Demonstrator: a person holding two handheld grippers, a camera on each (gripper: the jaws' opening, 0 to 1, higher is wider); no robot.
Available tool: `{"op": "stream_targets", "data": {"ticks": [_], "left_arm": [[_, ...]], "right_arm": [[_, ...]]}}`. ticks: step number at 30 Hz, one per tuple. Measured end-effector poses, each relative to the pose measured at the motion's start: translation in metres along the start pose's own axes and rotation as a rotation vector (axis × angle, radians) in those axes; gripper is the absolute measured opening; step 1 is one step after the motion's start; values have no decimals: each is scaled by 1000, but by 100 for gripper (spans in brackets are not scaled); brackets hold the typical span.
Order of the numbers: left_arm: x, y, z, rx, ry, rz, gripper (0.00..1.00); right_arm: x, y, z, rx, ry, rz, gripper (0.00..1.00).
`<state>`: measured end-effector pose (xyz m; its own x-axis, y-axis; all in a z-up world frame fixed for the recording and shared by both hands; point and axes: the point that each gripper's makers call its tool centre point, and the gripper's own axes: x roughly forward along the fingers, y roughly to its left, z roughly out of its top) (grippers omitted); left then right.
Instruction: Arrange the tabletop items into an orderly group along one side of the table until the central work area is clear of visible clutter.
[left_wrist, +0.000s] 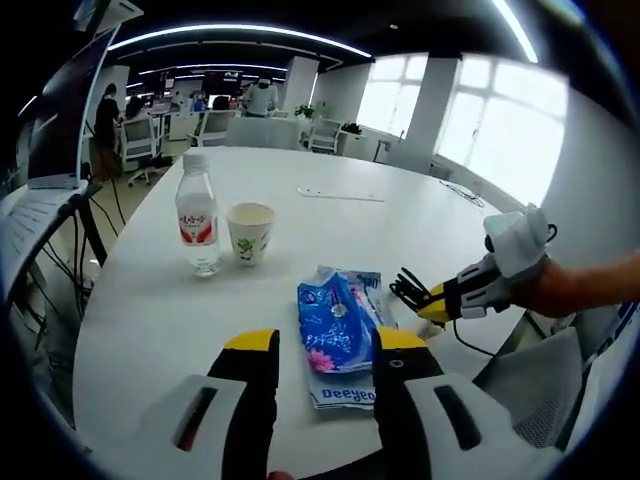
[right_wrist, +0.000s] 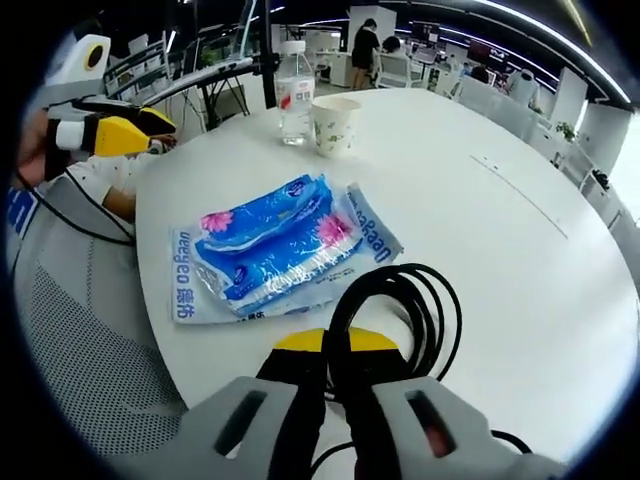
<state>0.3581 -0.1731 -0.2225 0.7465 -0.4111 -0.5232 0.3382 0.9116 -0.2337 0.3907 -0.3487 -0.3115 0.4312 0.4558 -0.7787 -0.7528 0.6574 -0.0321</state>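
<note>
1. In the left gripper view, a water bottle (left_wrist: 198, 214) with a red label stands upright on the white round table (left_wrist: 150, 300), left of centre, with a paper cup (left_wrist: 249, 232) just beside it on its right.
2. The left gripper (left_wrist: 325, 352) rises from the bottom with its yellow-tipped jaws wide apart and holding nothing; between them lie two blue tissue packs (left_wrist: 337, 325), one stacked on the other, flat on the table near its edge.
3. At the right, the right gripper (left_wrist: 415, 292) comes in, a coil of black cable (left_wrist: 406, 286) at its tip.
4. In the right gripper view, the left gripper (right_wrist: 150, 122) sits at the upper left, beyond the table edge.
5. The tissue packs (right_wrist: 270, 250) lie mid-frame, with the bottle (right_wrist: 293, 93) and cup (right_wrist: 335, 124) beyond them.
6. The right gripper (right_wrist: 335, 345) has its jaws closed tight on the cable (right_wrist: 420, 310), whose loops rest on the table just beside the packs.
</note>
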Motion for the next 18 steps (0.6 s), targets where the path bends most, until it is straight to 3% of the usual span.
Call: {"op": "stream_targets", "data": {"ticks": [18], "left_arm": [[-2, 1, 0, -1, 0, 7, 36]], "right_arm": [[1, -23, 1, 26, 0, -26, 3]]}}
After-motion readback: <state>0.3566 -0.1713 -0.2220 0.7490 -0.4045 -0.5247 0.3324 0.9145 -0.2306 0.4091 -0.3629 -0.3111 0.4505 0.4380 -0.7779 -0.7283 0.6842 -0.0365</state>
